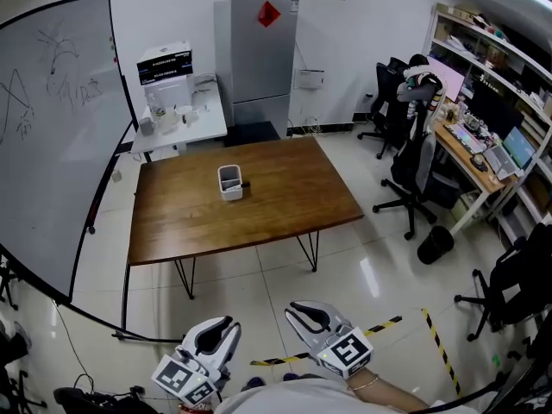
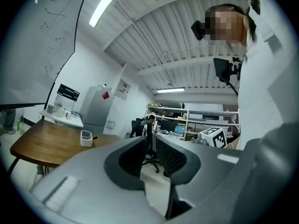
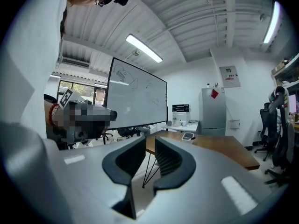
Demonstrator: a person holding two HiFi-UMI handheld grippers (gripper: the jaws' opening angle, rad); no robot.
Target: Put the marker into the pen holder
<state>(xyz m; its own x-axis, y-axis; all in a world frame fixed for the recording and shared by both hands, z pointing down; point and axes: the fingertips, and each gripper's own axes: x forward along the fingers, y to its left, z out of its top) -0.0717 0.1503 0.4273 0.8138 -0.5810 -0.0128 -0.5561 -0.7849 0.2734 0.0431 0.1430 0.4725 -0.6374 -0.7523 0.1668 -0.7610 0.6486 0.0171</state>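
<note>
A white pen holder (image 1: 229, 182) stands near the middle of the brown wooden table (image 1: 285, 205), and a dark marker (image 1: 245, 184) lies on the table just to its right. Both grippers hang over the floor well short of the table's front edge. My left gripper (image 1: 216, 330) and right gripper (image 1: 310, 316) each have a narrow gap between the jaws with nothing in it. The left gripper view shows its jaws (image 2: 150, 146) pointing level, with the pen holder (image 2: 86, 137) and marker (image 2: 95, 137) far off to the left. In the right gripper view the pen holder (image 3: 188, 136) sits far beyond the gripper (image 3: 150, 148).
A large whiteboard (image 1: 52, 128) on a stand runs along the table's left side. Behind the table are a grey fridge (image 1: 259, 59) and a small white table (image 1: 177, 123) with a box. Office chairs (image 1: 414, 171), a black bin (image 1: 435, 244) and a cluttered desk (image 1: 470, 158) fill the right. Yellow-black tape (image 1: 388, 324) marks the floor.
</note>
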